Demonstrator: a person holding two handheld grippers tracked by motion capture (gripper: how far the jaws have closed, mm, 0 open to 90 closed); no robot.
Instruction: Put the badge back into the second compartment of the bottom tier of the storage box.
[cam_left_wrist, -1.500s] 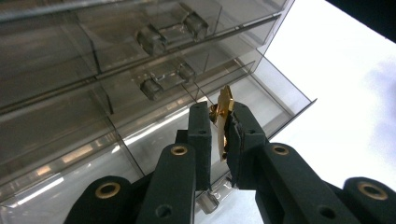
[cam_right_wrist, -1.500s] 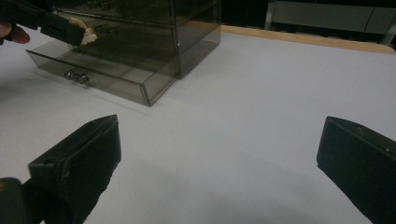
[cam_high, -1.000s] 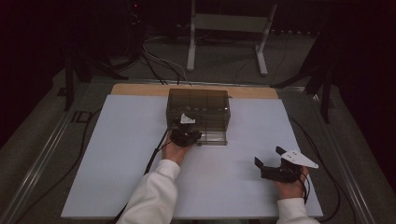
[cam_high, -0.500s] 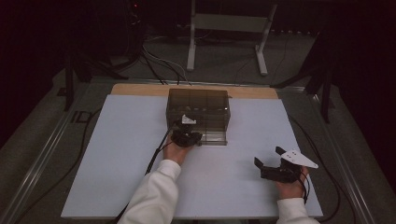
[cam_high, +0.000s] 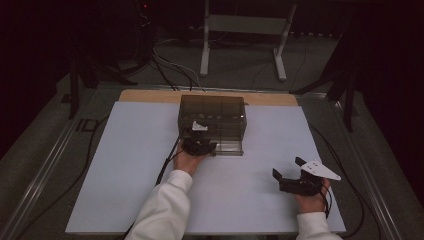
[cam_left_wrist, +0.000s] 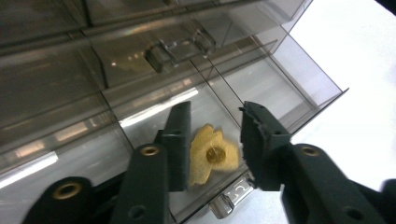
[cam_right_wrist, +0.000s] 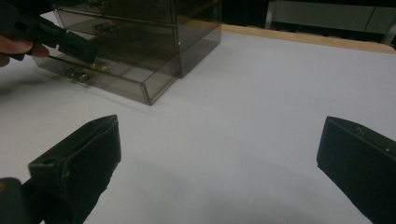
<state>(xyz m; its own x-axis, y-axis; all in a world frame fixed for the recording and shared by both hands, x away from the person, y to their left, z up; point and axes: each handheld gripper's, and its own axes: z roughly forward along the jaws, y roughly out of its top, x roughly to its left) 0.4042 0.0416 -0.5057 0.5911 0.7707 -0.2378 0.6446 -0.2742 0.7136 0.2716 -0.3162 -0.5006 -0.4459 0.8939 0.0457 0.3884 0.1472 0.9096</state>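
Hovering over the open bottom drawer (cam_left_wrist: 261, 93) of the smoky drawer box (cam_high: 212, 117), the left gripper (cam_left_wrist: 212, 140) has just parted its fingers around a yellow piece (cam_left_wrist: 210, 154), not pressing it; the right gripper (cam_high: 290, 175) rests near the tabletop's (cam_high: 125, 165) front right corner, fingers wide apart, empty.

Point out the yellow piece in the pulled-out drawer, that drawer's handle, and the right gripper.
yellow piece (cam_left_wrist: 212, 156): left gripper view, on its middle, between the open jaws.
drawer handle (cam_left_wrist: 229, 199): left gripper view, on the clear knob at the drawer's front.
right gripper (cam_high: 287, 172): high view, midway between its two black fingertips.
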